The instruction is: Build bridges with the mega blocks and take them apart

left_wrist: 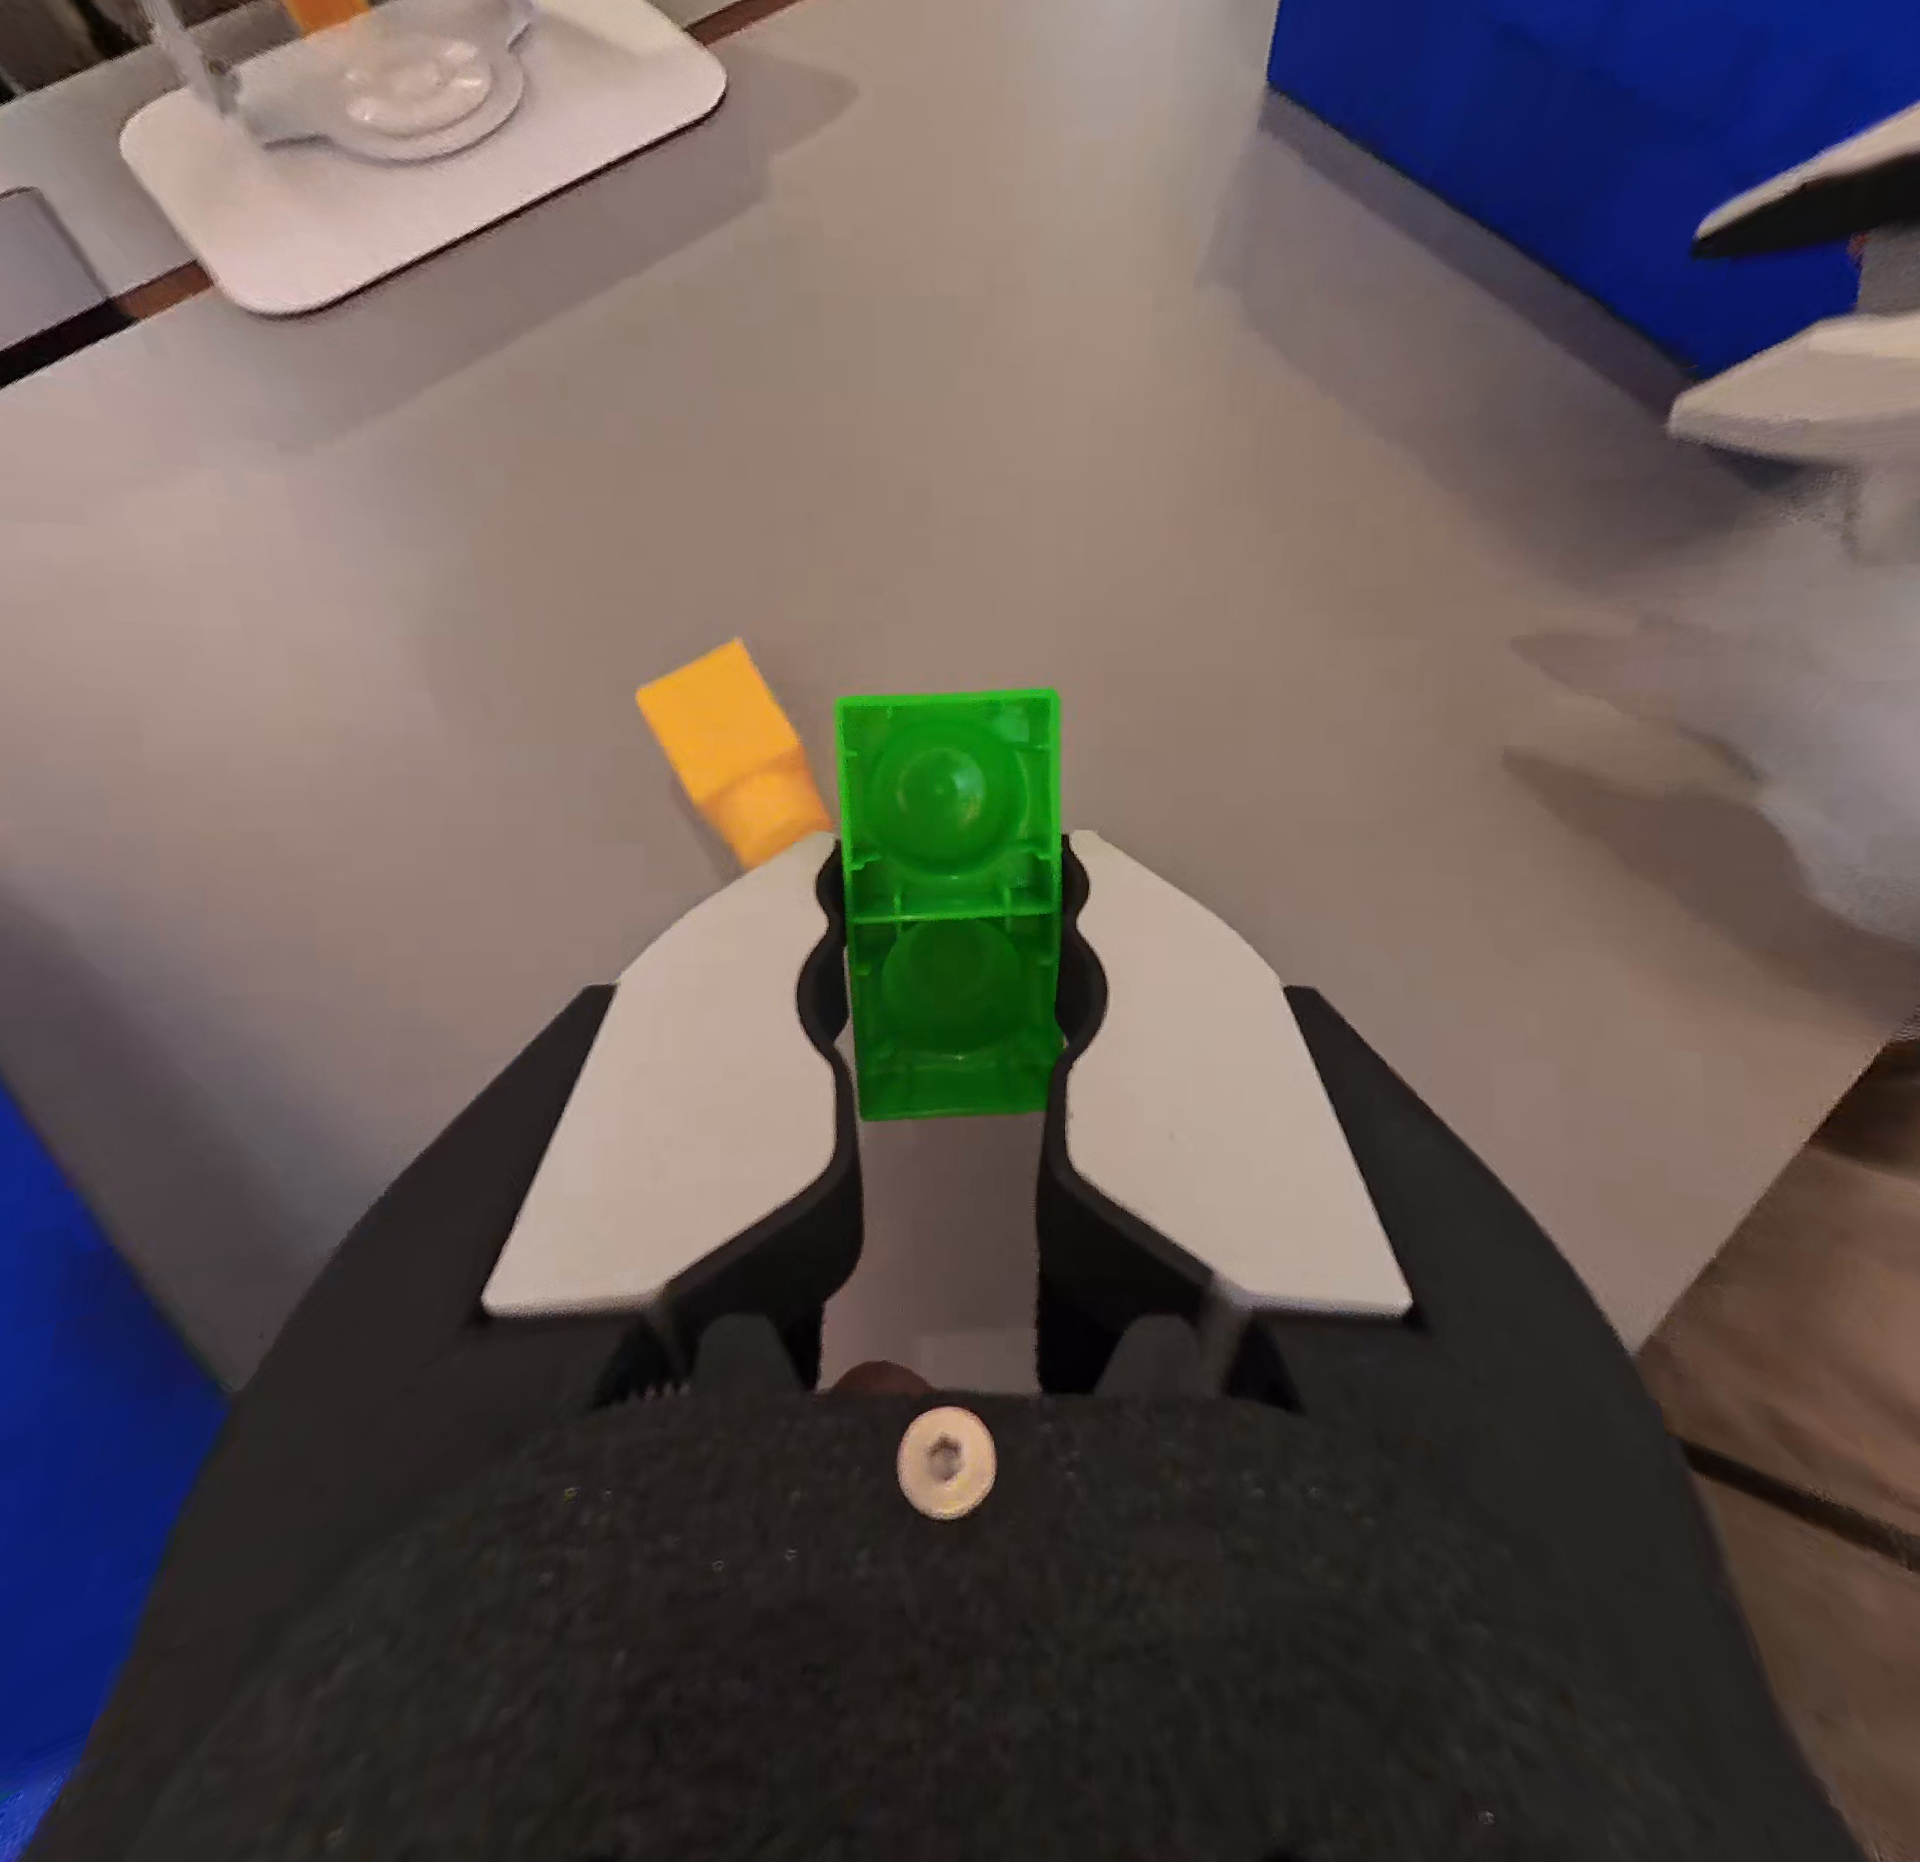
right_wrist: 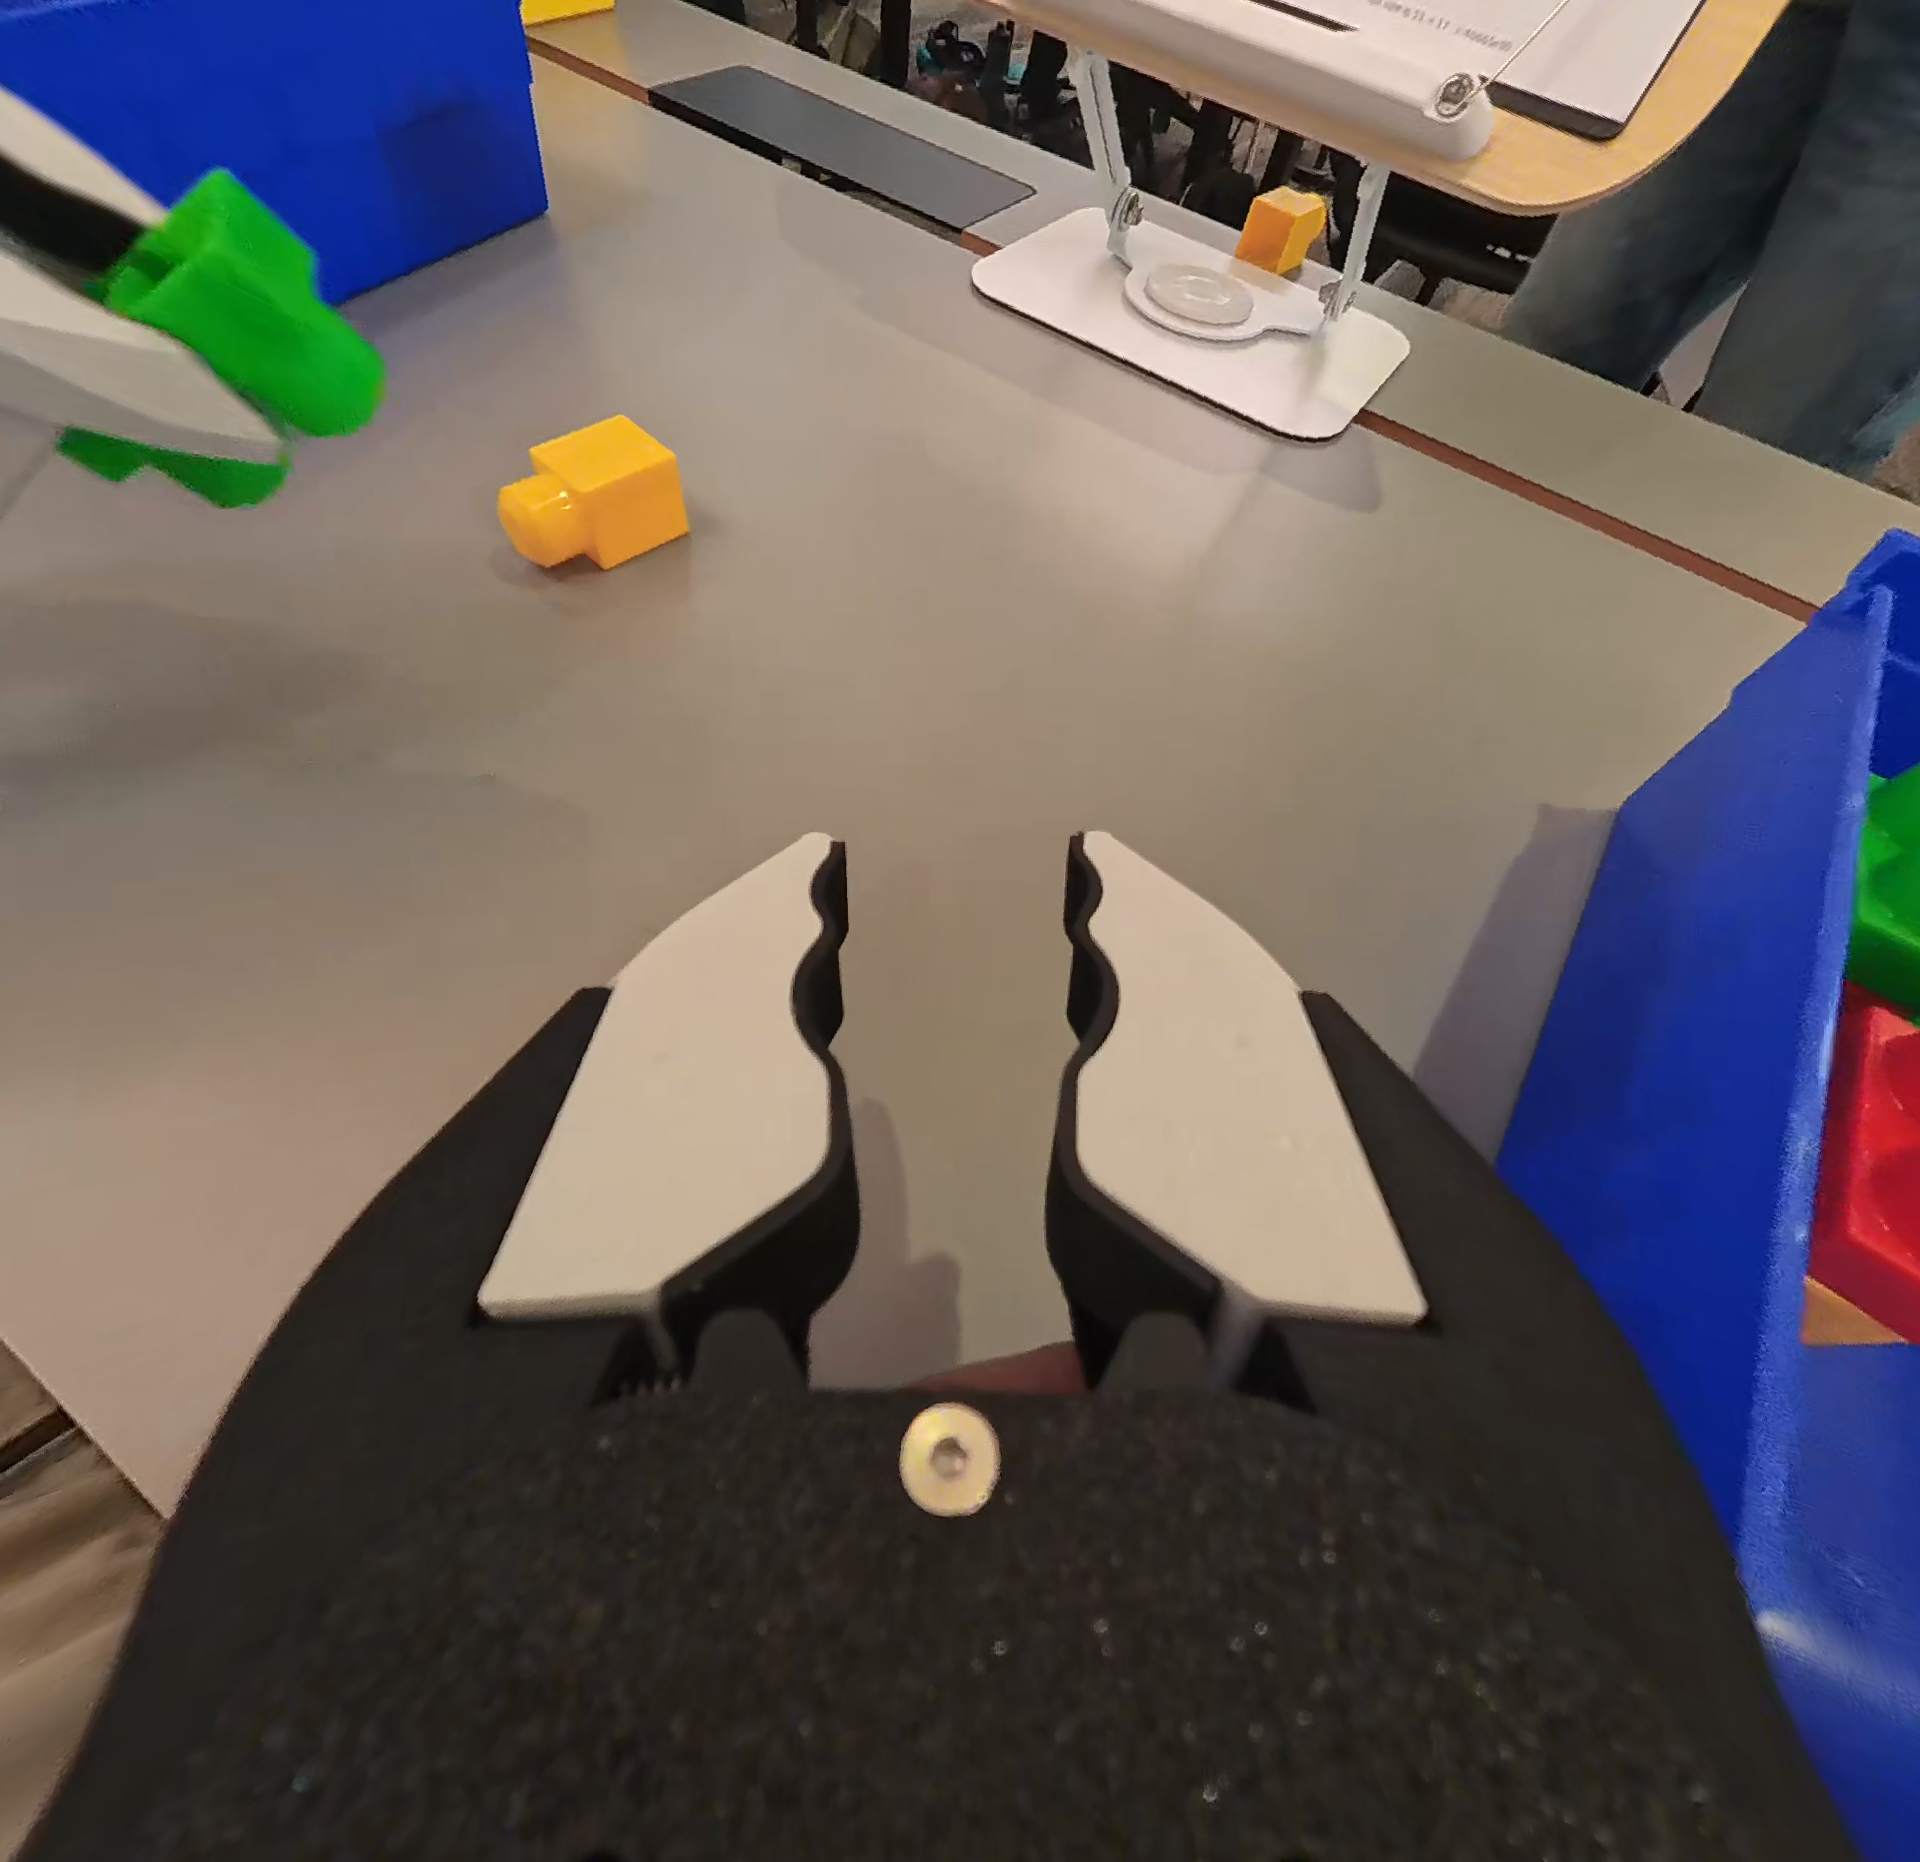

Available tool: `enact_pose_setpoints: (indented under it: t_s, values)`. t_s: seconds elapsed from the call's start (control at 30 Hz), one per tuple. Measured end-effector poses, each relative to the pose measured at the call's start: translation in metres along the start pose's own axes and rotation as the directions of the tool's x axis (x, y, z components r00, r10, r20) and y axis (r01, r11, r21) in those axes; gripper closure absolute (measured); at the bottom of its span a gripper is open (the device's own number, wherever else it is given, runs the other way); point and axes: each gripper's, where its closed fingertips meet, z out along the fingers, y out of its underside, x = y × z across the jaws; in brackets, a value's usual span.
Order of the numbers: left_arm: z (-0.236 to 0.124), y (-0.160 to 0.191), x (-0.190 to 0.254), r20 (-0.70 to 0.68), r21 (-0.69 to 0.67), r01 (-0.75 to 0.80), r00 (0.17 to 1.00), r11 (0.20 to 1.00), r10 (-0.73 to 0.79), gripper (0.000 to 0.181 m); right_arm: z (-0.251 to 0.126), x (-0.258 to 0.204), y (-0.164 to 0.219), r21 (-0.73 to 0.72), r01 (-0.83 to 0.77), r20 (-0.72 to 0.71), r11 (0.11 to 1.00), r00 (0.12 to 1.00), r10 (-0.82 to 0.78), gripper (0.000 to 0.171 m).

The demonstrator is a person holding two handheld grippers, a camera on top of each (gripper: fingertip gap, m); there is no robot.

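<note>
We hold a green block (left_wrist: 948,903) clamped in the left gripper (left_wrist: 951,856), its hollow underside turned toward the camera and its studs pointing away, above the grey desk (left_wrist: 935,462). The right gripper (right_wrist: 956,856) hangs empty with its jaws parted to a middling gap, just beside the blue bin (right_wrist: 1704,1033) at the desk's right edge, where red and green blocks lie.

The main risk, as we judge it, is the pairing with the orange block (right_wrist: 597,493). It lies tipped on its side, stud pointing sideways, in the middle of the desk, so pressing the green piece onto it would skid it away instead of seating it. The grip on the green block covers only its lower half, so a push off-centre could twist it between the pads. The right gripper could also clip the bin wall if it swings right.

The orange block sits just beyond and left of the left gripper's tip, close under the green block, and well ahead and left of the right gripper. A second orange block (right_wrist: 1280,231) rests on a white stand base (right_wrist: 1299,378) at the far edge.
</note>
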Motion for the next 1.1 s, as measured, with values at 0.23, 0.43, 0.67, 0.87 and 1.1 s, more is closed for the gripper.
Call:
enact_pose_setpoints:
  t_s: [0.23,0.43,0.67,0.87,1.1]
  values:
    - [0.082,-0.046,-0.008,-0.045,-0.143,-0.004,0.999,0.990,-0.003,0.145,-0.004,0.002,-0.001,0.016,-0.022,0.013,1.000,1.000,0.022,0.131]
    - [0.135,-0.048,-0.013,-0.057,-0.242,0.030,0.997,0.970,-0.045,0.145,-0.001,0.001,0.000,0.002,-0.017,0.013,1.000,1.000,0.017,0.131]
    - [0.158,-0.038,-0.026,-0.020,-0.312,0.091,0.995,0.946,-0.102,0.145,0.002,0.002,-0.005,-0.005,0.002,0.020,1.000,1.000,-0.002,0.131]
    - [0.163,-0.034,-0.037,0.025,-0.328,0.114,0.993,0.938,-0.112,0.145,0.003,0.003,-0.010,0.000,0.016,0.019,1.000,1.000,-0.016,0.131]
    - [0.165,-0.031,-0.037,0.008,-0.340,0.126,0.991,0.932,-0.131,0.145,0.004,0.003,-0.008,-0.011,0.015,0.020,1.000,1.000,-0.015,0.131]
